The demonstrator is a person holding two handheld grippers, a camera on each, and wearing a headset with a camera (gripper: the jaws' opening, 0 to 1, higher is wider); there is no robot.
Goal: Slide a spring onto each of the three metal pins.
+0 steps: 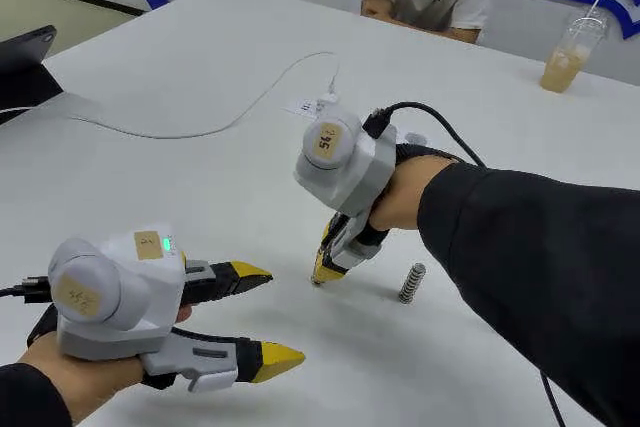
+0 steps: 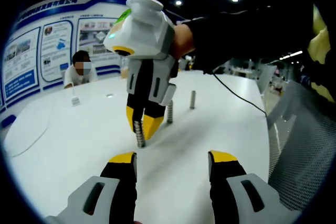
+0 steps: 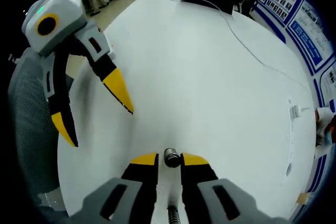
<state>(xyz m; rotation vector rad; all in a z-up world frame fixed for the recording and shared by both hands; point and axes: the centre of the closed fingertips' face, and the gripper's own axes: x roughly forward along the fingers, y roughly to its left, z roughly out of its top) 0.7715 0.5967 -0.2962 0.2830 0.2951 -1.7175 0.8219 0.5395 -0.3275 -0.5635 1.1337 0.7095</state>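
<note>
Left gripper: near left, yellow-tipped fingers spread, empty, hovering over the white matte bench, apparently on standby.
Right gripper: mid-bench, pointed down; fingers pinching an upright steel coil spring, probably seating it on a pin hidden inside.
Second spring: just right, upright, ribbed.
Plastic cup: far right, tan drink.

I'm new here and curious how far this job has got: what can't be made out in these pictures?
Head view: the right gripper hides the held spring behind its tips; it shows in the left gripper view.
Left gripper view: the far pin is too small to tell whether it carries a spring.
Right gripper view: the low spring is cut off by the bottom edge.
</note>
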